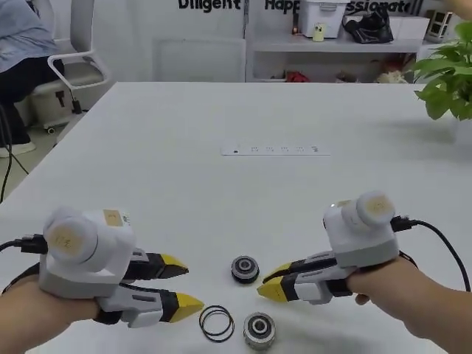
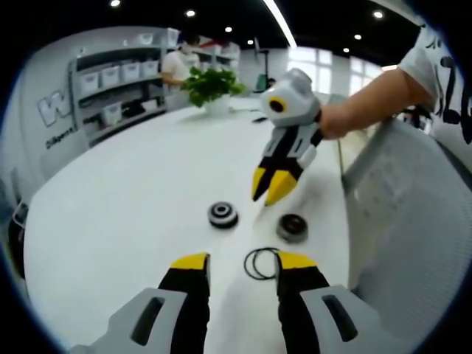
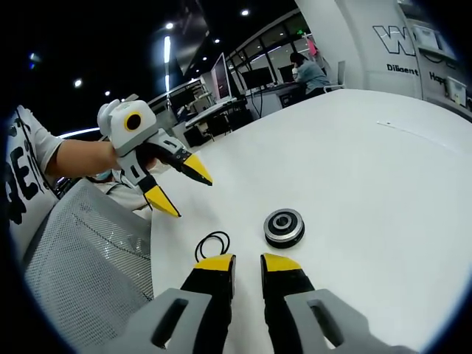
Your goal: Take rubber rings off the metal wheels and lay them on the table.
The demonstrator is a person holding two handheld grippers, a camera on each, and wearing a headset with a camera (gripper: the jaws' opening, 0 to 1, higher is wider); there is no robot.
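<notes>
1. The left gripper (image 1: 181, 284) is low at the near left of the white table (image 1: 221, 118). Its fingers are spread wide and hold nothing.
2. In the left gripper view, the left gripper (image 2: 243, 262) has bare table top between its two yellow tips.
3. The right gripper (image 1: 265, 285) reaches in from the near right. Its fingers are drawn to a narrow gap with nothing in it, and the right gripper (image 3: 248, 264) shows the same slim gap in its own view.
4. Two black rubber rings (image 1: 216, 323) lie flat and overlapping on the table, just beyond the left gripper's nearer fingertip. The rubber rings (image 2: 262, 263) sit just beside that tip in the left gripper view, but I cannot tell whether they touch it.
5. The near wheel (image 1: 259, 330) rests just right of the rings. Its rim looks like bare metal, though it is too small to be sure.
6. The far wheel (image 1: 245, 269) sits between the two grippers, just left of the right gripper's tips. A dark band circles its rim, and the far wheel (image 3: 284, 226) shows the same dark rim ahead of the right gripper's fingers.
7. A power strip (image 1: 274, 150) is set in the middle of the table, well apart from the wheels, and a green plant (image 1: 446, 74) stands at the far right edge.
</notes>
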